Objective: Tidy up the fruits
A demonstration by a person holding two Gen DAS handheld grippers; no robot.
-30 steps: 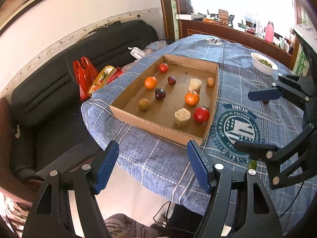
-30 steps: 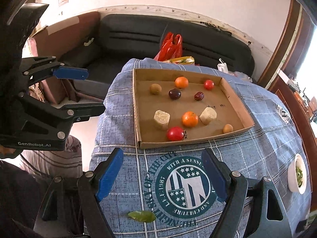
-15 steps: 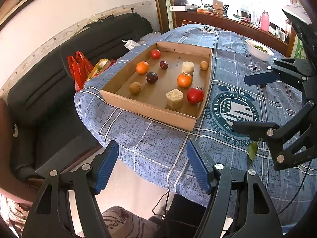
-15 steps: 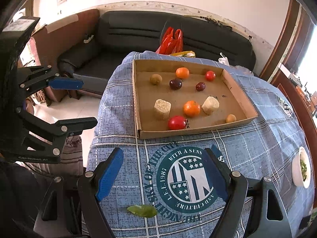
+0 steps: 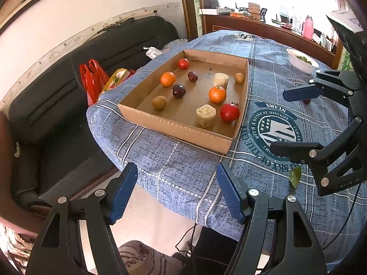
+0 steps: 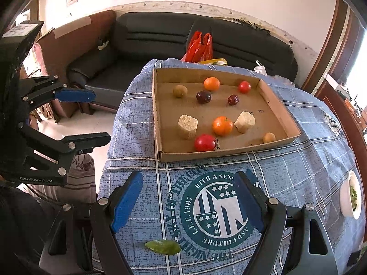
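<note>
A shallow cardboard tray (image 5: 179, 127) (image 6: 278, 111) lies on a table with a blue checked cloth (image 6: 206, 206). In it are two oranges (image 6: 222, 126) (image 6: 211, 83), two red tomatoes (image 6: 205, 142) (image 6: 244, 87), a dark plum (image 6: 203, 97), a red date (image 6: 233, 99), a kiwi (image 6: 180, 91), a small tan fruit (image 6: 268, 137) and two pale cut chunks (image 6: 187, 123) (image 6: 245, 122). My left gripper (image 5: 176, 194) is open and empty, off the table's near edge. My right gripper (image 6: 188, 201) is open and empty, above the cloth's round emblem in front of the tray.
A green leaf (image 6: 163, 246) lies on the cloth near the right gripper. A white bowl of greens (image 6: 351, 197) stands at the right. A black sofa (image 6: 160, 36) with a red bag (image 6: 199, 45) is behind the table. A small dark fruit (image 5: 306, 101) lies on the cloth.
Both grippers have shifted slightly relative to the tray, which now sits a little lower in the left view and higher in the right view. Both stay open and empty.
</note>
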